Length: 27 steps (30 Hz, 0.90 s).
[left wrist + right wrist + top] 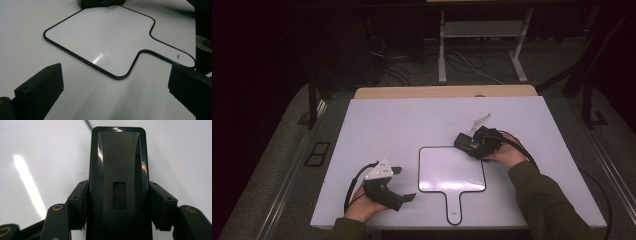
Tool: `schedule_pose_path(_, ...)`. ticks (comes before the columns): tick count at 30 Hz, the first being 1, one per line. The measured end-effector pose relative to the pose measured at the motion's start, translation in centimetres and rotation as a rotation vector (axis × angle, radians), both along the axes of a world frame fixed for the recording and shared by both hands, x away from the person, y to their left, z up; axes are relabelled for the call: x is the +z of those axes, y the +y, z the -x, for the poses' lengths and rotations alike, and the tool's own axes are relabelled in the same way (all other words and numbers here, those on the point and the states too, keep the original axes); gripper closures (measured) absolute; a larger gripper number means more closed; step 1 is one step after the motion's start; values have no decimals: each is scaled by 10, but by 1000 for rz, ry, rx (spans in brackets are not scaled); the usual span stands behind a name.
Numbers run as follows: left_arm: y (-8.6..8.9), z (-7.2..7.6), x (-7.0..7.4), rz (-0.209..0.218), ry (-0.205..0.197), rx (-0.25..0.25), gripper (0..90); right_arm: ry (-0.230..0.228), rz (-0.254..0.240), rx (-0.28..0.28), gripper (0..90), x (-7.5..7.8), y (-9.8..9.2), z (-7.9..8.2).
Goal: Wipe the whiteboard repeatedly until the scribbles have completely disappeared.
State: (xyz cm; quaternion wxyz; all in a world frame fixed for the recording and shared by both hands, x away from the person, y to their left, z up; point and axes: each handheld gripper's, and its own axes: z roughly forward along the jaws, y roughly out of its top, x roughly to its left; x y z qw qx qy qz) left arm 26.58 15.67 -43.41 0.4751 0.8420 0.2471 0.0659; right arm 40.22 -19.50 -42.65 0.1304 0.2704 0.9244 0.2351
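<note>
Both jaws of the right gripper (117,206) press on the sides of a black eraser (117,170), one pad on each long edge, so the block is clamped between them. Its glossy top faces the right gripper view and carries an embossed brand mark near the middle. In the high view that gripper (467,144) sits at the upper right corner of the whiteboard (452,170), with the eraser (463,142) over the board's edge there; whether it touches the surface I cannot tell. The right hand (507,152) grasps the gripper from behind, a dark green sleeve (542,200) running to the lower right.

The whiteboard is a small paddle shape with a thin black rim and a short handle pointing toward the person. It lies flat on the white table (382,125), its face blank.

To the left of the board, near the table's front edge, the left gripper (402,184) rests in the left hand (362,205). Its jaws stand wide apart with nothing between them; in the left gripper view they frame the whiteboard (105,37) and its handle.
</note>
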Motion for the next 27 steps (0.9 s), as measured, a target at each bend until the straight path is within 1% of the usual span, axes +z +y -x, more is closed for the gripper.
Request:
schedule_pose_path(2, 0, 0, 0, 0, -1, -1, 0, 3, -4, -8, 386, 0, -1, -2)
schedule_pose_path(3, 0, 0, 0, -1, 0, -1, 0, 10, -14, -15, 386, -1, -2, -2)
schedule_pose_path(4, 0, 0, 0, 0, 1, 1, 0, 6, -8, -11, 386, 0, -1, -1)
schedule_pose_path(5, 0, 0, 0, 0, 2, 1, 0, 4, -8, 1, 386, 0, 0, 0)
schedule_pose_path(6, 0, 0, 0, -1, 2, 0, 0, 17, -11, 29, 386, 0, 1, 2)
schedule_pose_path(7, 0, 0, 0, -1, 2, 1, 0, 29, -13, 45, 386, 0, 2, 4)
schedule_pose_path(9, 0, 0, 0, 0, 1, 0, 0, 23, 0, 51, 386, 1, 5, 7)
schedule_pose_path(13, -1, 0, 0, 3, 0, 1, 0, 23, 0, 61, 386, 1, 8, 10)
schedule_pose_path(16, 0, 0, 0, 0, -1, 0, 0, 21, -8, 90, 386, 0, 12, 19)
schedule_pose_path(18, 1, 1, 0, 2, 1, 4, 0, 14, -1, 119, 385, -1, 14, 28)
schedule_pose_path(19, 1, 1, 0, 2, 1, 4, 0, 16, -6, 126, 385, -1, 15, 33)
schedule_pose_path(22, 0, 1, 0, 0, -3, 2, 0, 10, -4, 162, 386, -1, 18, 46)
schedule_pose_path(24, -1, 1, 1, -2, -3, 1, 0, 6, 3, 165, 386, 0, 18, 48)
schedule_pose_path(25, -1, 2, 0, 0, -2, 2, 0, 14, -8, 146, 386, -1, 15, 43)
schedule_pose_path(26, -1, 2, 1, -1, -2, 1, 0, 14, -8, 146, 386, -1, 15, 43)
schedule_pose_path(27, -1, 2, 1, -2, -3, 1, 0, 15, -14, 132, 386, -1, 13, 40)
